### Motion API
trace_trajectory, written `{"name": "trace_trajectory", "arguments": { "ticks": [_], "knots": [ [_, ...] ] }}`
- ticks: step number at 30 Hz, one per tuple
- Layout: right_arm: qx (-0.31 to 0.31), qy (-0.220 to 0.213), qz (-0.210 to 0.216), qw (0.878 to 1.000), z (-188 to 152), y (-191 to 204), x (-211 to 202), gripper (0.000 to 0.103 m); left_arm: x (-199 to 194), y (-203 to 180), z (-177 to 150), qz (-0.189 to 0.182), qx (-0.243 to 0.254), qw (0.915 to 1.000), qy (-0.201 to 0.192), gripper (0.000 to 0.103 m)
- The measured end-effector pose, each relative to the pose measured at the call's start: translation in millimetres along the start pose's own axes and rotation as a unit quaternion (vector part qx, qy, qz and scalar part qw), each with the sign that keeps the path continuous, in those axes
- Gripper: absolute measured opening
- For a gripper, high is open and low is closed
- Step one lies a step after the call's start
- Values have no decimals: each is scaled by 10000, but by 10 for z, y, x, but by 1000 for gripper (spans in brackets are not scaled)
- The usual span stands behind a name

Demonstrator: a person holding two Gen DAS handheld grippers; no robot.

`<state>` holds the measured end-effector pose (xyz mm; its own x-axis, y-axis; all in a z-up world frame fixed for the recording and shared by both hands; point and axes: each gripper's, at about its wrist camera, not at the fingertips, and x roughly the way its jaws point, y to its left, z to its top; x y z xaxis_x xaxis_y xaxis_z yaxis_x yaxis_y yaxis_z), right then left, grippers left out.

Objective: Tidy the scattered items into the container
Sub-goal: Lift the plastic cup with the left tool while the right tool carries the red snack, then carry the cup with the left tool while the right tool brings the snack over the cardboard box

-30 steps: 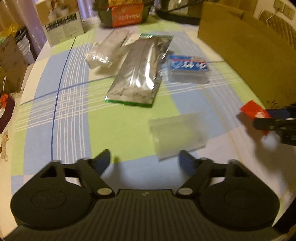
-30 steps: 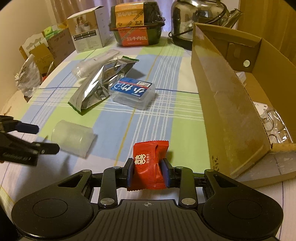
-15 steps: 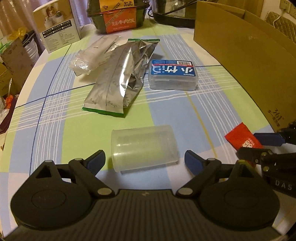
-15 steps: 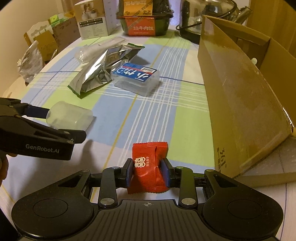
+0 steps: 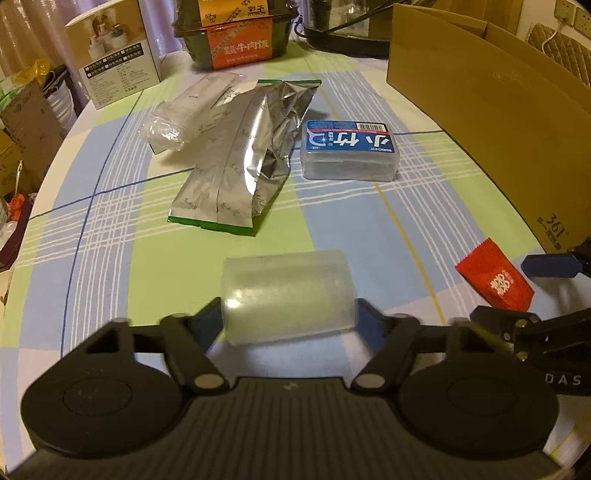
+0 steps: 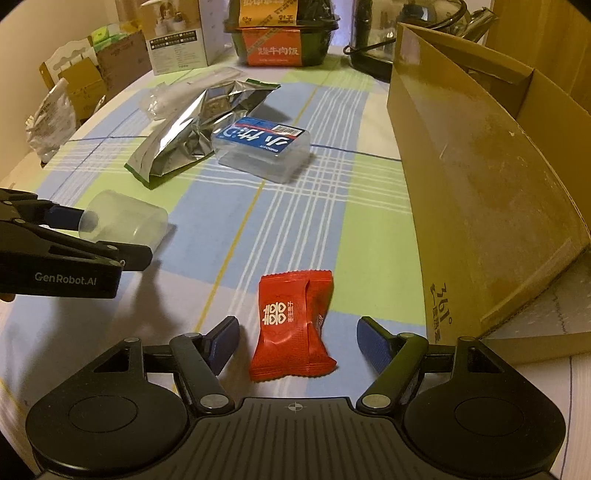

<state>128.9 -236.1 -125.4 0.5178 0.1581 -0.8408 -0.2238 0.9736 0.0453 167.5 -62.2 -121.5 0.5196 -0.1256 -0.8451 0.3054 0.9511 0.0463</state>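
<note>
Right now your left gripper (image 5: 290,315) has its fingers against both ends of the clear plastic cup (image 5: 287,295) lying on its side; squeeze gently (thin walls may buckle). Your right gripper (image 6: 295,338) is spread wide around the red candy packet (image 6: 291,326) on the tablecloth (image 6: 369,206), beside the cardboard box (image 6: 480,192).

You can read "GenRobot.AI" in pale letters on the side of the left gripper (image 6: 110,236), and "DAS" on the right gripper's (image 5: 532,291) body where the left wrist view cuts it off. The cardboard box (image 6: 480,192) carries "361°" near its lower corner, and the orange label of the dark food tub (image 6: 282,33) reads "牛肉饭". The red candy packet (image 6: 291,325) bears a white "囍", while the blue label on the clear plastic case (image 5: 349,149) seems to read "小竹", seen upside down.
</note>
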Motion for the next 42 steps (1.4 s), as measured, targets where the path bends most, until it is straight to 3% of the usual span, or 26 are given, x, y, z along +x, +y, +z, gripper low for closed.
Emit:
{"name": "trace_trajectory", "arguments": {
  "ticks": [1, 4, 7, 17, 27, 34, 42],
  "knots": [
    [-29, -12, -36, 10000, 0, 6, -6, 60, -11, 4, -1, -32, 4, 10000, 0, 69],
    [-86, -13, -45, 10000, 14, 17, -39, 36, -66, -2, -12, -87, 91, 9999, -5, 69],
    [-36, 36, -40, 10000, 22, 14, -67, 32, -147, -1, -31, -105, 146, 9998, -13, 68],
    [-69, -199, 11, 9998, 5, 100, -456, 32, -550, 21, -92, -37, 50, 9998, -165, 68],
    [-1, -942, -108, 9955, 185, 47, -1211, 32, -1081, -196, 33, -194, 32, 9982, -573, 68],
    [283, -1352, -441, 9894, 289, -377, -1714, 32, -1398, -608, 302, -445, 309, 9934, -1014, 68],
    [657, -1378, -780, 9852, 307, -1041, -1917, 32, -1600, -1263, 680, -804, 812, 9833, -1419, 68]
  ]
}}
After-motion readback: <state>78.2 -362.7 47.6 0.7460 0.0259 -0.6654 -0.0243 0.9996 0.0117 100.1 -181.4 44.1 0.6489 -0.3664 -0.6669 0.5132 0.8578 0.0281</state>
